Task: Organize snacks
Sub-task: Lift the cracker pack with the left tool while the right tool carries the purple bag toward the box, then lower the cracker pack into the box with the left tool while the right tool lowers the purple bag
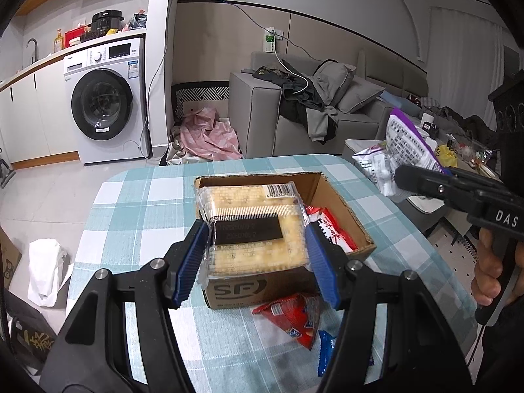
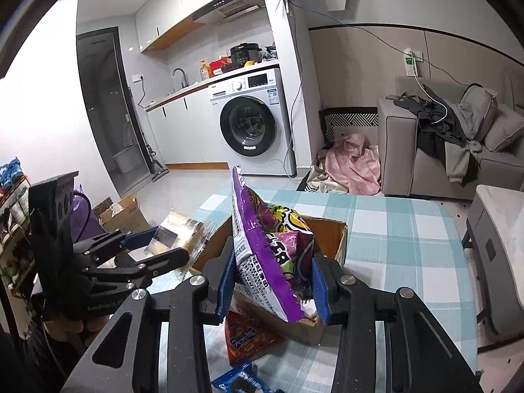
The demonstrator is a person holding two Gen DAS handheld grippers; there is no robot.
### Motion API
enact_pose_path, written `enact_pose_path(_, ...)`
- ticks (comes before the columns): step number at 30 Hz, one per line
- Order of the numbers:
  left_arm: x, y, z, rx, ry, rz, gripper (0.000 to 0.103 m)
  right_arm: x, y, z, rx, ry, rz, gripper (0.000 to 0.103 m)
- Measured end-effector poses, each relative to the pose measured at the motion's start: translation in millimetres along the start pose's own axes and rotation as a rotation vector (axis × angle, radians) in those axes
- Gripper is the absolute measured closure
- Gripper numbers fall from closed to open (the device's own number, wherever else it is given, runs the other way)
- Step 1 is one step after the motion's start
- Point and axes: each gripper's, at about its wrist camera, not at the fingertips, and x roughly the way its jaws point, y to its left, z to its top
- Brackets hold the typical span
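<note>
My left gripper (image 1: 257, 260) is shut on a clear pack of crackers (image 1: 252, 226) and holds it over the open cardboard box (image 1: 347, 216) on the checked table. A red-and-white snack pack (image 1: 334, 231) lies inside the box. My right gripper (image 2: 273, 290) is shut on a purple snack bag (image 2: 271, 252) and holds it above the near side of the same box (image 2: 330, 234). The right gripper (image 1: 422, 181) with its purple bag (image 1: 409, 142) also shows at the right of the left wrist view. The left gripper (image 2: 163, 245) with the crackers (image 2: 178, 234) shows at the left of the right wrist view.
A red snack bag (image 1: 294, 317) and a blue packet (image 1: 327, 350) lie on the blue checked tablecloth (image 1: 137, 216) in front of the box. A grey sofa (image 1: 262, 114) with clothes, a washing machine (image 1: 104, 101) and a side table (image 2: 501, 249) stand around.
</note>
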Motion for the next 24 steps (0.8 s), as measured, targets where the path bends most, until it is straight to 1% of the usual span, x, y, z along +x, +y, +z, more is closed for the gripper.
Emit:
enact_pose_path(9, 43.6, 7.8, 5.5, -0.004, 0.032, 0.002, 0.045, 23.0, -15.9, 5.2, 0.041, 0.016, 0.013, 0.063)
enact_pose_path(17, 82.9, 13.5, 8.1, -0.007, 0.060, 0.008, 0.045, 53.2, -26.1, 4.4, 0.084, 0.042, 0.031, 0.063)
enact_pose_path(24, 111.8, 17.0, 8.2, -0.003, 0.073, 0.011, 0.045, 77.8, -32.7, 4.2, 0.131, 0.042, 0.045, 0.063)
